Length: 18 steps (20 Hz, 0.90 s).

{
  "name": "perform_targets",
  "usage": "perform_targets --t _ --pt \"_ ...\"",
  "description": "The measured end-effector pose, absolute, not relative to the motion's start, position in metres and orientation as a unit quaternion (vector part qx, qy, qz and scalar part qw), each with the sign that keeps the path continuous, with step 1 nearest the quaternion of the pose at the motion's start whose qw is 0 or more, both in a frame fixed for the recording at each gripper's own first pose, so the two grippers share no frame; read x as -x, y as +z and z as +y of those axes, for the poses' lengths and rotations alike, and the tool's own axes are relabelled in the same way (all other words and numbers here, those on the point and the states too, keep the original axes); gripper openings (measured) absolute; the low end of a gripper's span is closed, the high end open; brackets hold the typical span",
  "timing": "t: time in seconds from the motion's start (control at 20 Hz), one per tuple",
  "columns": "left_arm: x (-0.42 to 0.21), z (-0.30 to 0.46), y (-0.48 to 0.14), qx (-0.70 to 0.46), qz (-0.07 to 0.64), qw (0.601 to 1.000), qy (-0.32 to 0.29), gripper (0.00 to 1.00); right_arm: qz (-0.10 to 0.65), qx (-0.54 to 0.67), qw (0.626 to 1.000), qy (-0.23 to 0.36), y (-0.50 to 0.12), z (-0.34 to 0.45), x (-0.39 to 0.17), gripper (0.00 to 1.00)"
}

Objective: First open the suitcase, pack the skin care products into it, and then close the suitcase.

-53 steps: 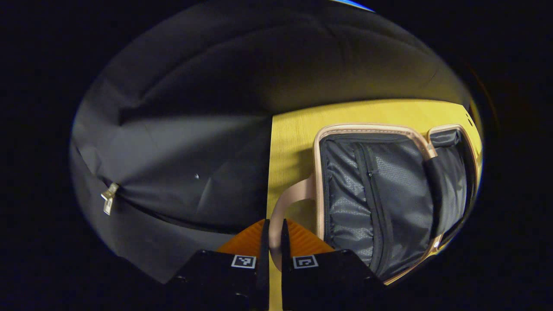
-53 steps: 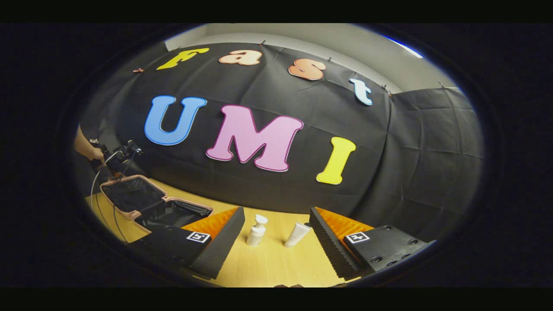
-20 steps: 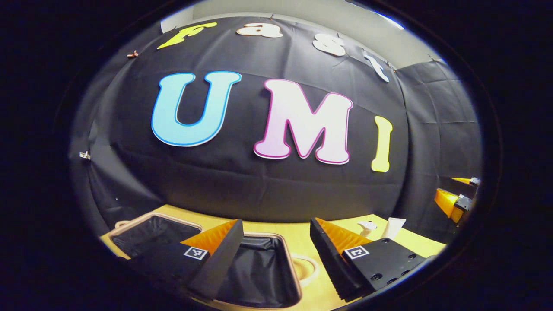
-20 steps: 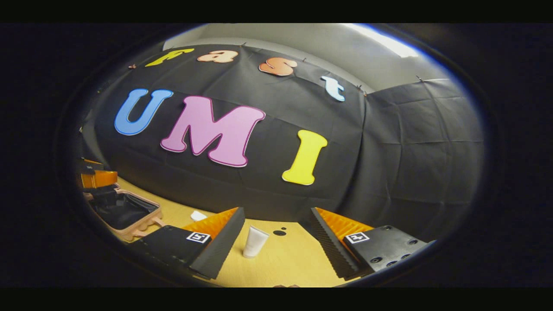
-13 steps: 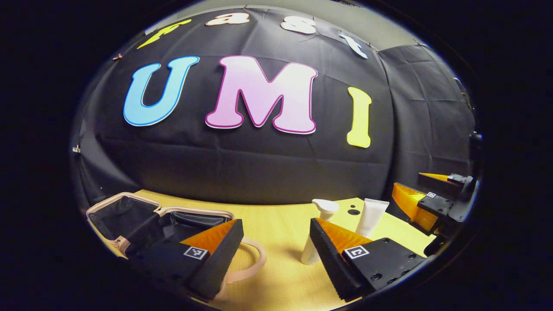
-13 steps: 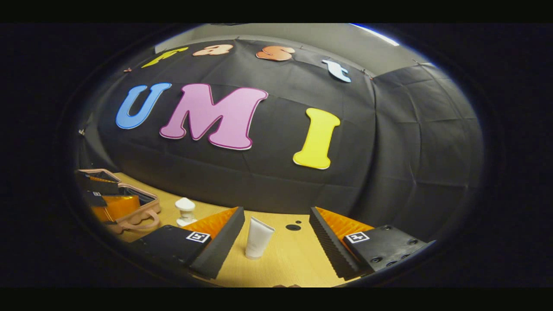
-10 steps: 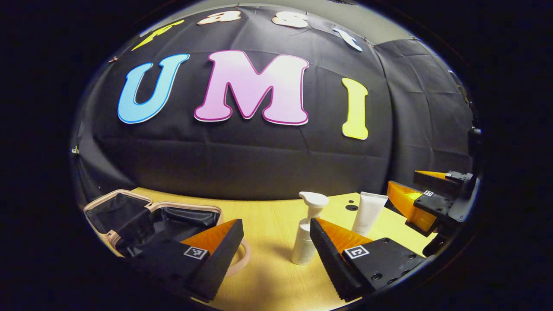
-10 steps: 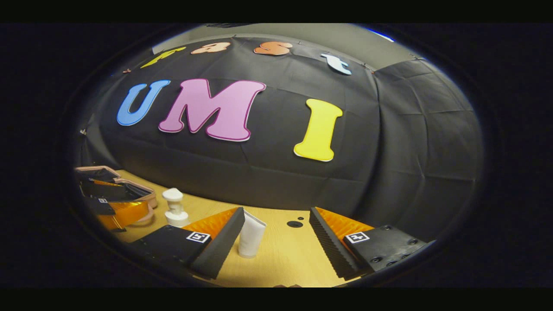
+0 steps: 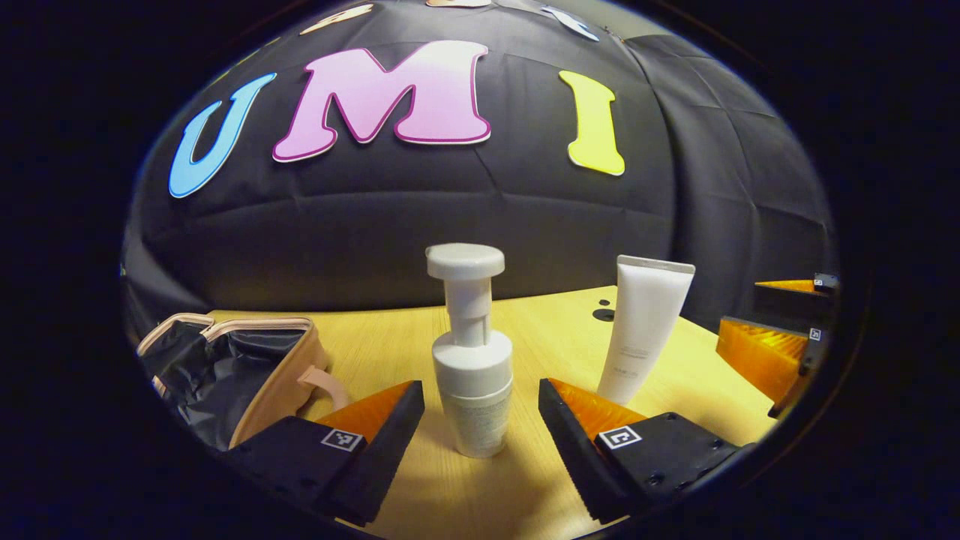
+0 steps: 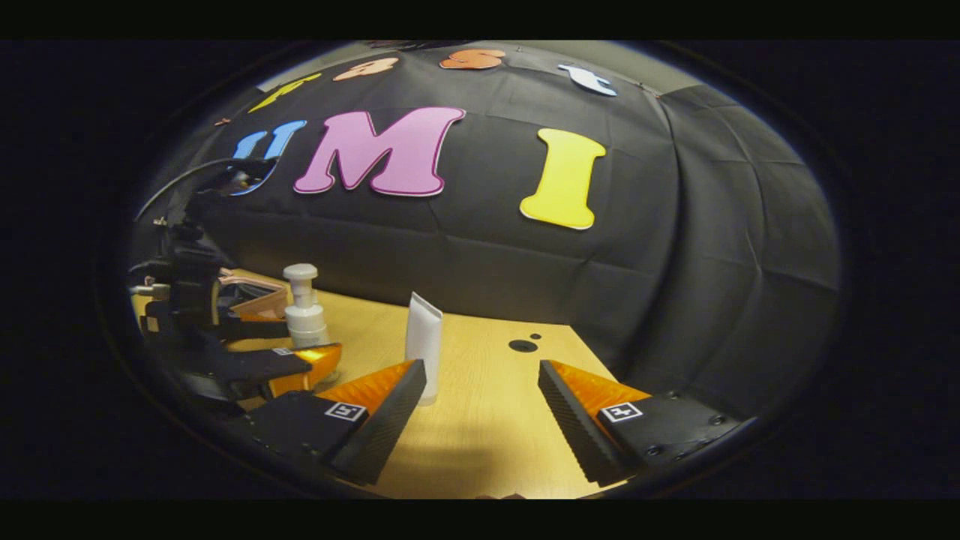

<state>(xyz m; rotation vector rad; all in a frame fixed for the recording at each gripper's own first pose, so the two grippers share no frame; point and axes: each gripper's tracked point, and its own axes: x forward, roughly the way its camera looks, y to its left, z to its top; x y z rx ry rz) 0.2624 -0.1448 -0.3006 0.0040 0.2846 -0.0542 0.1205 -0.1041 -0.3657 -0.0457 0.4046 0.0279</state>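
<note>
Here, pump bottle upright between spread left gripper fingers, untouched

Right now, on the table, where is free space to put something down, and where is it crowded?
Bare wood lies beyond the pump bottle, toward the cloth wall, and on the table between the right gripper and the two dark holes. It is crowded around the pump bottle, flanked by the left gripper, with the open suitcase and the tube on either side.

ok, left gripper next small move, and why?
Probably ease the left gripper forward and shut on the pump bottle: it stands upright, centred between the open fingers, untouched. The suitcase already lies open on the table.
</note>
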Motion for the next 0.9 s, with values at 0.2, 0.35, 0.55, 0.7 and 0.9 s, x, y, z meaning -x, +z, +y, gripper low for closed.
perform_targets --t 0.2,0.35,0.55,0.7,0.9 --pt "-0.29 -0.145 -0.313 0.012 0.148 0.989 -0.022 0.98 0.223 0.002 0.975 0.01 -0.388 -0.093 -0.13 0.97" --pt "-0.299 -0.143 -0.311 0.019 0.148 0.989 -0.021 0.96 0.228 0.004 0.974 0.016 -0.401 -0.082 -0.139 0.97" --pt "-0.304 -0.139 -0.315 0.023 0.157 0.987 -0.023 0.65 0.24 -0.005 0.97 0.027 -0.412 -0.069 -0.148 0.96" --pt "-0.3 -0.133 -0.315 0.027 0.159 0.987 -0.023 0.63 0.257 -0.017 0.966 0.038 -0.425 -0.057 -0.153 0.97" --pt "-0.288 -0.118 -0.314 0.051 0.165 0.985 -0.017 0.62 0.255 0.001 0.966 0.053 -0.44 -0.045 -0.168 0.97"
